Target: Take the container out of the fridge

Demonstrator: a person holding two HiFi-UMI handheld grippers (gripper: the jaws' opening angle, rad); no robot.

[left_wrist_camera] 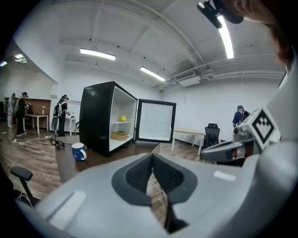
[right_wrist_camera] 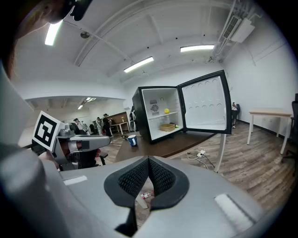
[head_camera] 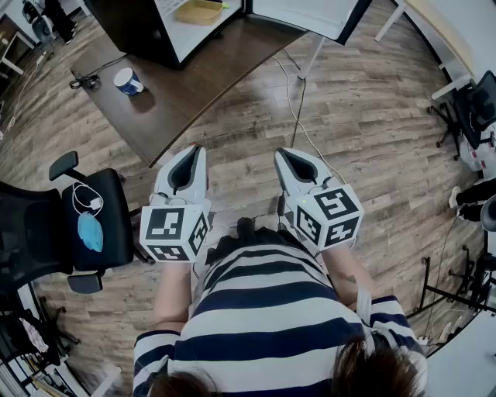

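Observation:
A black mini fridge [left_wrist_camera: 100, 118] stands on a dark table [head_camera: 178, 89] ahead of me with its door [left_wrist_camera: 155, 121] swung open. On its lower shelf sits a shallow tan container [left_wrist_camera: 119, 135], also visible in the right gripper view [right_wrist_camera: 167, 126] and at the top of the head view [head_camera: 199, 11]. A yellow ball [left_wrist_camera: 122, 118] rests on the upper shelf. My left gripper [head_camera: 199, 147] and right gripper [head_camera: 279, 153] are held side by side in front of my body, well short of the table. Both are shut and hold nothing.
A blue and white mug [head_camera: 128, 81] stands on the table beside a black cable. A black office chair [head_camera: 85, 221] with a blue face mask on its seat is at my left. A white cable [head_camera: 298, 101] runs over the wooden floor. Several people stand far off.

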